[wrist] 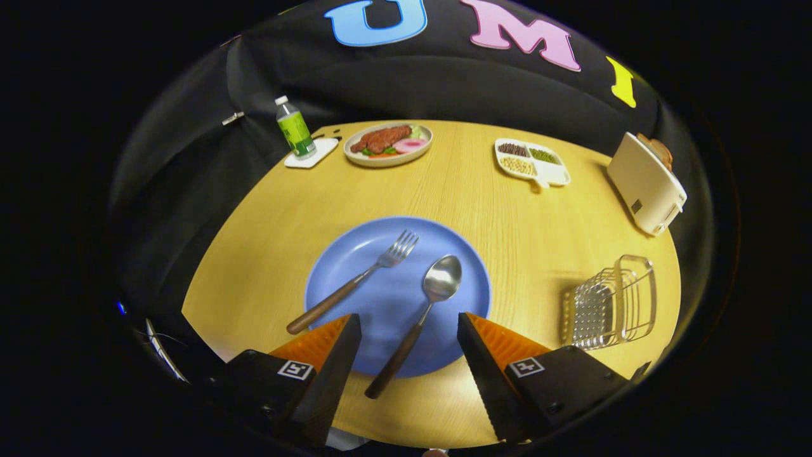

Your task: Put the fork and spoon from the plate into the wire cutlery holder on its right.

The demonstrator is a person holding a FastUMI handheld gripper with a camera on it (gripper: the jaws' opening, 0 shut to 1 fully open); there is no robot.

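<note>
Jaws spread wide and holding nothing, gripper (409,330) poised low over the near rim of the blue plate (469,279), which sits at centre frame on the wooden surface (507,209).

On the plate, two pieces:
- Spoon (419,317), just right of centre, bowl pointing away, wooden handle running back toward the camera and slightly left, its end hanging past the plate's near rim. Handle end right in the gap between the two fingers, a little closer to the left finger than the right.
- Fork (355,282), left of the spoon, tines up and away to the right, handle slanting down to the lower left and ending off the plate's edge, just ahead of the left fingertip.

Wire cutlery holder (612,304) at right of frame, on the surface beside the plate, apart from it, beyond and to the right of the right finger; standing upright by the look of it, opening upward.

Judged nearest and best lined up: the spoon. Long axis nearly along the line of the fingers, so a closing across the handle looks workable with little turning; probably just a drop and a slight shift left. Fork likely needs a turn of the wrist to square up. Neither piece yet moved.

Upper frame, out of the way: bottle (295,127), plate of food (388,143), divided dish (531,162), toaster (647,184).
</note>
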